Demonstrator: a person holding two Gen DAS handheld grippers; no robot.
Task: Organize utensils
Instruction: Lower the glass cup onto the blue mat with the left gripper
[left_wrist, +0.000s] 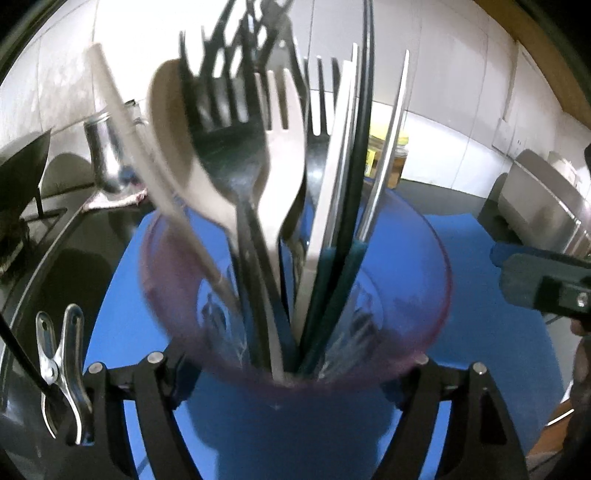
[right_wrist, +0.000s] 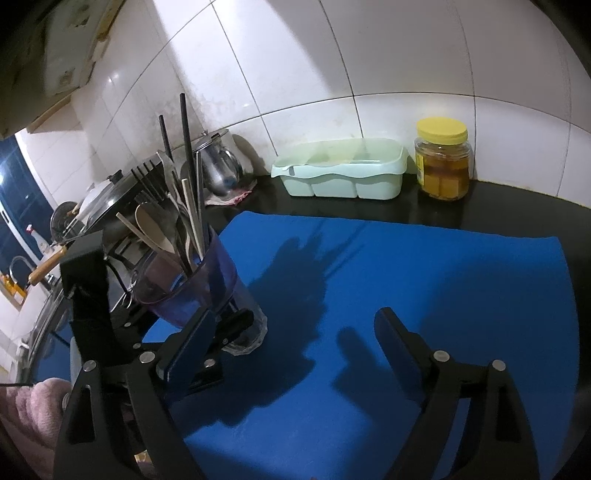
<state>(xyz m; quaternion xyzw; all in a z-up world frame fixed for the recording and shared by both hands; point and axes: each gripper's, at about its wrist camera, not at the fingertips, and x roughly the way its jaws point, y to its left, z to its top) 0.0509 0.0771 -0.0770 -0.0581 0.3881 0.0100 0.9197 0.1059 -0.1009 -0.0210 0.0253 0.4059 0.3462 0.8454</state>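
Utensils (left_wrist: 258, 177) upright in tinted glass (left_wrist: 424, 288), left hand-held gripper (left_wrist: 291, 373) clamping it, right hand-held gripper (right_wrist: 295, 350) apart

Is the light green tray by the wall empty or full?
Cannot tell for sure: the light green plastic tray shows no utensils above its rim, but its compartments' insides are hidden.

Most of the blue mat (right_wrist: 424, 280) is left bare, and open room is offered between the right gripper (right_wrist: 299, 343) and the back wall. The left end of the mat is taken up by a tinted glass (right_wrist: 207, 291) crowded with upright utensils (right_wrist: 177, 218), whose handles block any approach from above. The glass is flanked by the left gripper (right_wrist: 221, 332). Along the wall, passage is narrowed by a pale green tray (right_wrist: 343, 173) and a yellow-lidded jar (right_wrist: 443, 162). A steel jug (right_wrist: 218, 170) stands behind the glass.
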